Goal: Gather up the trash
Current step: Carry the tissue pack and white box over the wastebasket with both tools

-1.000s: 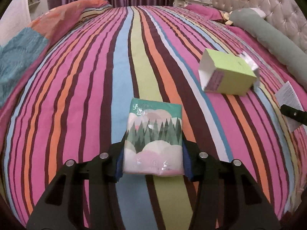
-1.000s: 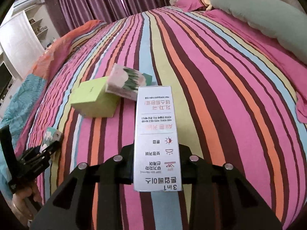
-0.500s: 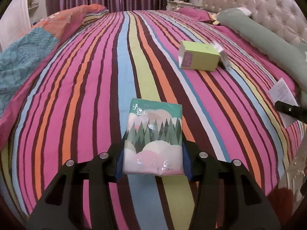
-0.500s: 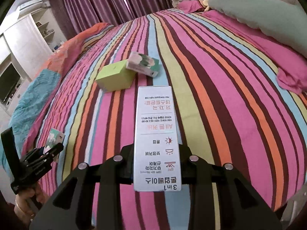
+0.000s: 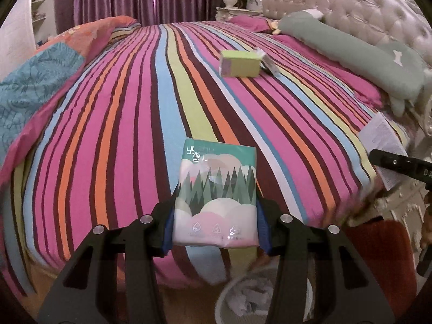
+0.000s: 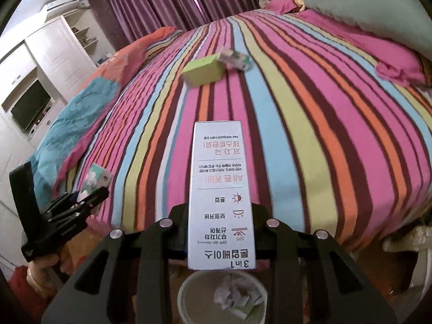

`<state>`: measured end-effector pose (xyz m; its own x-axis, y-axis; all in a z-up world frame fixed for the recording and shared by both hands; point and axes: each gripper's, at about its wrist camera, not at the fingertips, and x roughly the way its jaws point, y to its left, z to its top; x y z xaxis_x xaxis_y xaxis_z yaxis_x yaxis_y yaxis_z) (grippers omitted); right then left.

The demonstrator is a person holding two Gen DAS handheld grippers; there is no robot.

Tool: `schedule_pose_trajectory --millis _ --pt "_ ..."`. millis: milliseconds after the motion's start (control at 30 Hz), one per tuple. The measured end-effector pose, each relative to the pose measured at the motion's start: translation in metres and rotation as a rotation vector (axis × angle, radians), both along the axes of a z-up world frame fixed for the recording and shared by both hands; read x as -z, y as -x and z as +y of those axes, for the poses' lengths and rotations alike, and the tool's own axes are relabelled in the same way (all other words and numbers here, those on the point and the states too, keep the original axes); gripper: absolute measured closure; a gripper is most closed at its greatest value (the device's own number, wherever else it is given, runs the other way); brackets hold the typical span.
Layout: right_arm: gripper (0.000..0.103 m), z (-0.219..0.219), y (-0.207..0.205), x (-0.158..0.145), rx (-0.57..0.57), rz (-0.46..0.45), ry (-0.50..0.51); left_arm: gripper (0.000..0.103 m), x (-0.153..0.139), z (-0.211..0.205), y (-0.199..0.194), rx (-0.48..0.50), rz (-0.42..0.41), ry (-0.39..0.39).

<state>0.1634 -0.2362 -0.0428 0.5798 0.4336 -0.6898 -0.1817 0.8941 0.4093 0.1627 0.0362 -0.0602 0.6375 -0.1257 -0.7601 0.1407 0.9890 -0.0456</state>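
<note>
Over striped bed (image 6: 310, 124), right tongs (image 6: 220, 239) grip "3in1" carton (image 6: 220, 194).

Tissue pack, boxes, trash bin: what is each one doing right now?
Tissue pack: clamped in left hand-held gripper.
White box: clamped in right hand-held gripper, above the bin.
Trash bin: on the floor, crumpled paper inside.
Green box: lying on the bed.

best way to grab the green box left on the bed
Grip the green box across its two short ends, coming down from above. It lies flat on the striped bed, with a small packet against its far-right end, so come in clear of the packet.
</note>
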Motion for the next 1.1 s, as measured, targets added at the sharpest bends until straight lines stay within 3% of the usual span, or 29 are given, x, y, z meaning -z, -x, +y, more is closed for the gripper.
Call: schedule_pose_trajectory --millis 200,533,733,1100 --pt "0.074 0.013 0.034 0.009 -0.034 0.013 0.020 0.056 0.020 -0.018 0.052 0.057 0.044 -0.011" --pt "0.074 0.029 0.068 0.040 -0.053 0.090 0.059 0.056 0.049 -0.038 0.099 0.094 0.125 0.025" --pt "0.074 0.043 0.082 0.070 -0.062 0.181 0.090 0.056 0.064 -0.045 0.113 0.097 0.173 0.030" --pt "0.074 0.053 0.080 0.101 -0.059 0.318 0.130 0.056 0.104 -0.055 0.113 0.068 0.353 0.078"
